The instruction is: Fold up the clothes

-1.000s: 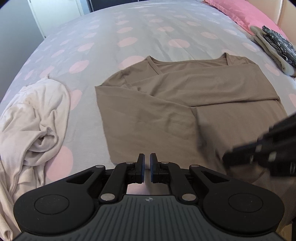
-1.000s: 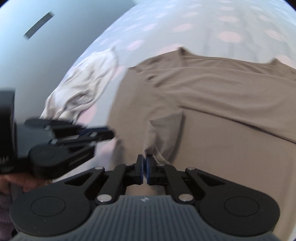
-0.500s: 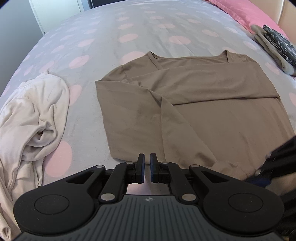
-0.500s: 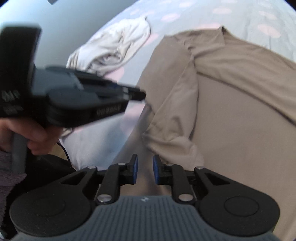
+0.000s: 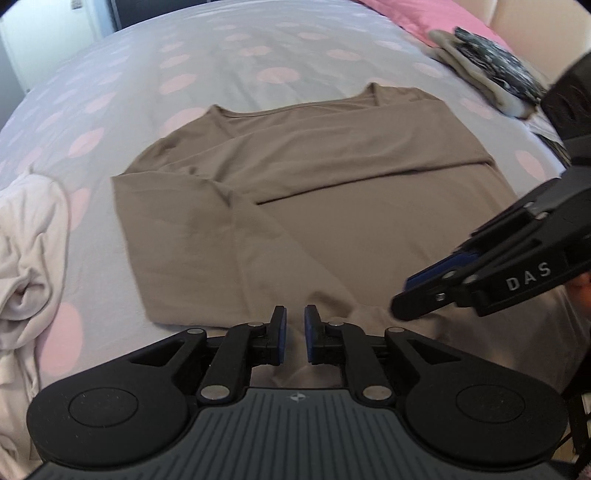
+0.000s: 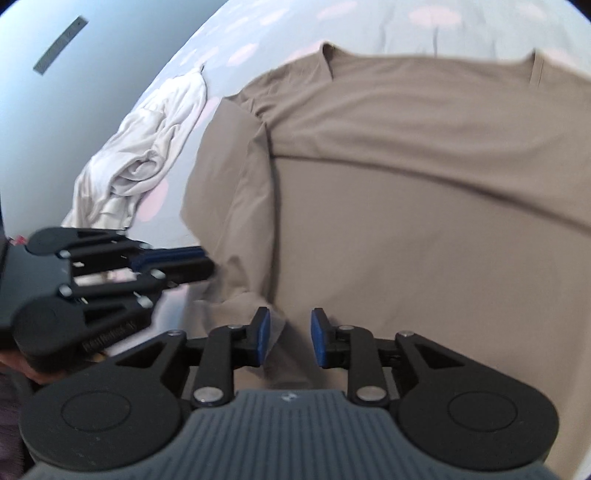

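Note:
A brown long-sleeved shirt (image 5: 325, 192) lies flat on the bed, neck away from me, both sleeves folded across its body. It also shows in the right wrist view (image 6: 406, 192). My left gripper (image 5: 294, 332) is open by a narrow gap and empty, just above the shirt's near hem. My right gripper (image 6: 288, 336) is open and empty, over the cuff of the folded sleeve at the hem. The right gripper shows at the right of the left wrist view (image 5: 424, 291). The left gripper shows at the left of the right wrist view (image 6: 184, 262).
The bed has a grey cover with pink dots (image 5: 229, 59). A crumpled white garment (image 5: 26, 258) lies left of the shirt. Folded clothes (image 5: 487, 66) and a pink pillow (image 5: 399, 11) sit at the far right. A pale wall (image 6: 74, 74) is beyond the bed's left edge.
My right gripper laid the sleeve down across the shirt, opened and let go of it, then drew back to the hem. My left gripper shifted slightly right and forward.

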`<state>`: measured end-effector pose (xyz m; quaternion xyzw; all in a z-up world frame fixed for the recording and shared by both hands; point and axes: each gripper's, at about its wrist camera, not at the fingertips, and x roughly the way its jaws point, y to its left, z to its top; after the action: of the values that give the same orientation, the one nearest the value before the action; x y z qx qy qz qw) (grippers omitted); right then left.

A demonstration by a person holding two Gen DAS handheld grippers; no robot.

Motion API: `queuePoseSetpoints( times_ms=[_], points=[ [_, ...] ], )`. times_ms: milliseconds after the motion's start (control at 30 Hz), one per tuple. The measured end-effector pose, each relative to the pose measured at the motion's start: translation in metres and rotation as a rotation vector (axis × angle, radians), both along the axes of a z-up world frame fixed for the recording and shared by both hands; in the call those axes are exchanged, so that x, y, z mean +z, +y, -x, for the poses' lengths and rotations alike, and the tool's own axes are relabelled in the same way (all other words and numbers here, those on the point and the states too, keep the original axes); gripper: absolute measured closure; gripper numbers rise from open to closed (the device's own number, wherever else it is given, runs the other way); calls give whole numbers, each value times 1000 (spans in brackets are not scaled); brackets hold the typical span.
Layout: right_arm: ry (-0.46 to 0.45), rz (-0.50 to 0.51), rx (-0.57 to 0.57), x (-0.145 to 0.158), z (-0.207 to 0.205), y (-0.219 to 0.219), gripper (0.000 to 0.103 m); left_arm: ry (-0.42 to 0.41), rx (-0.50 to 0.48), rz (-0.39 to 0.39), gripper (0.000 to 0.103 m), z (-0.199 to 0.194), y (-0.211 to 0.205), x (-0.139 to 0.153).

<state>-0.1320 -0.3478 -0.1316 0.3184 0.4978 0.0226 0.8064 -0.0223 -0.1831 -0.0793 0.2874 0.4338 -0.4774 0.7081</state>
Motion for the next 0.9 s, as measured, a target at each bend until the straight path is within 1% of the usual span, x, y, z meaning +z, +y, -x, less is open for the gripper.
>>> queuePoseSetpoints(
  times_ms=[100, 133, 233, 400, 500, 567, 600, 633, 700, 767, 867, 900],
  points=[
    [-1, -45, -10, -4, 2, 0, 76, 14, -43, -20, 94, 7, -4, -6],
    [-3, -69, -16, -5, 3, -1, 86, 8, -50, -27, 94, 9, -5, -7],
    [-26, -102, -39, -1, 7, -5, 99, -2, -63, -40, 94, 13, -6, -9],
    [-70, -86, -99, 10, 10, -15, 101, 7, -44, -31, 94, 9, -4, -9],
    [-115, -61, -111, 18, 12, -19, 101, -3, -28, -39, 94, 7, -4, -9],
    [-137, -19, -84, 23, 11, -16, 101, -10, -19, -54, 94, 6, -4, -11],
    [-138, 4, -63, 24, 10, -13, 100, -14, -14, -62, 94, 5, -5, -12],
    [-137, 23, -43, 25, 8, -10, 96, -21, -10, -76, 94, 4, -5, -14],
    [-136, 57, -12, 26, 6, -5, 96, -34, 3, -106, 94, 3, -4, -17],
    [-142, 84, -9, 27, 5, -7, 94, -39, 14, -125, 94, 2, -3, -20],
    [-146, 108, -33, 27, 4, -13, 83, -37, 28, -133, 94, -1, 1, -21],
    [-144, 108, -37, 26, 3, -14, 76, -37, 29, -134, 93, -2, 1, -21]
  ],
)
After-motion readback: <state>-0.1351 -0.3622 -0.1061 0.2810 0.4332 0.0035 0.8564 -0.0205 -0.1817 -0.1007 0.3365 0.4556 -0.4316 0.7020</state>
